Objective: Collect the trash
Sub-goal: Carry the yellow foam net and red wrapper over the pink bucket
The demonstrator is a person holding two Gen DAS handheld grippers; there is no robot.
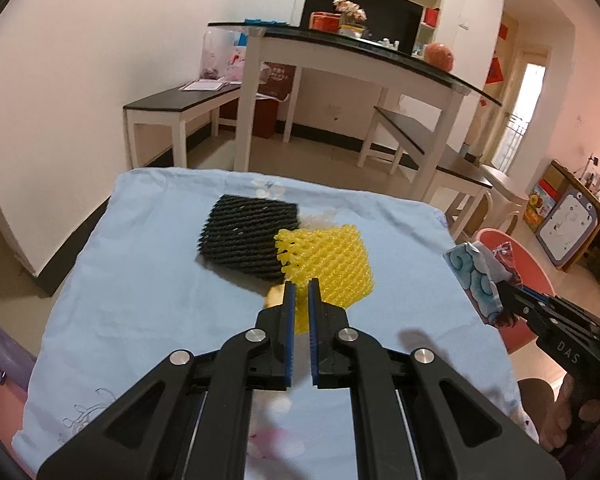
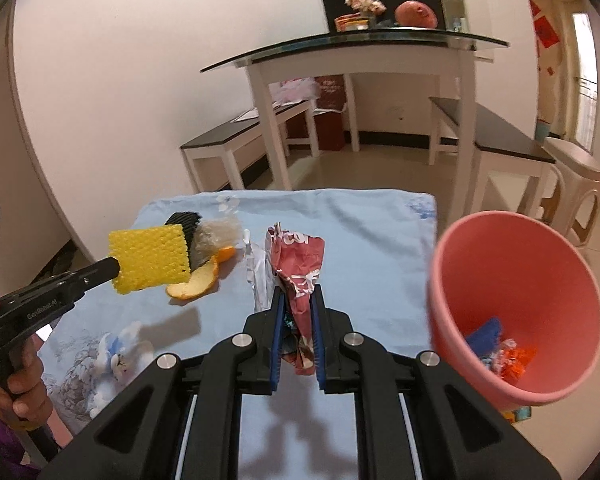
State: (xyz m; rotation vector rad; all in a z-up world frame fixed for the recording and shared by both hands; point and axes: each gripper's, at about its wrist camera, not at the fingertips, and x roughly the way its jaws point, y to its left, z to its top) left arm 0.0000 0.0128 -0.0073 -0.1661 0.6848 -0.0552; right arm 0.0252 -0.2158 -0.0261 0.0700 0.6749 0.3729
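Observation:
My left gripper [image 1: 301,285] is shut on a yellow foam fruit net [image 1: 327,265] and holds it above the blue cloth; the net also shows in the right wrist view [image 2: 150,258]. A black foam net [image 1: 247,235] lies on the cloth behind it. Orange peel [image 2: 196,280] and a clear plastic scrap [image 2: 217,234] lie below the yellow net. My right gripper [image 2: 298,294] is shut on a crumpled red snack wrapper [image 2: 298,264], seen from its back side in the left wrist view [image 1: 482,276]. A pink bin [image 2: 516,304] with some trash inside stands right of the table.
The low table is covered with a light blue cloth [image 1: 140,280]. Beyond it stand a white dining table with a dark glass top [image 2: 352,46], benches [image 2: 236,140] and a plastic stool [image 2: 576,188]. A wall runs along the left.

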